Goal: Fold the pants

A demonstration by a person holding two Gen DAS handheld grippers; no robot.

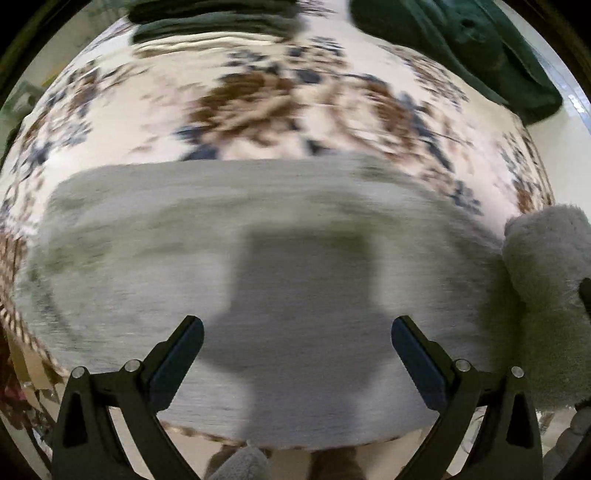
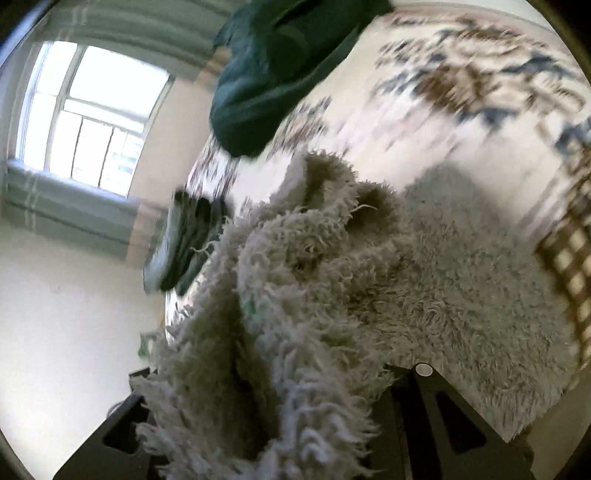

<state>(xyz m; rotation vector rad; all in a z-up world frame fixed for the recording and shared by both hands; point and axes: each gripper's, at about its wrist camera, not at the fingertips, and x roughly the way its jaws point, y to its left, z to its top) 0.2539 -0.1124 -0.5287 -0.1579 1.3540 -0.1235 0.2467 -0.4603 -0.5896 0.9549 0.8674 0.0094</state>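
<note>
Fluffy grey pants lie flat across a floral bedspread in the left wrist view. My left gripper hovers over them, jaws wide apart and empty. At the right edge a lifted fold of the pants hangs up. In the right wrist view my right gripper is buried in the shaggy grey pants, its jaws closed on a bunched, raised part of the fabric. The rest of the pants lies on the bedspread.
Dark green garments lie at the far right of the bed, and another dark green pile at the far edge. The green garment also shows in the right wrist view. A window is on the wall beyond.
</note>
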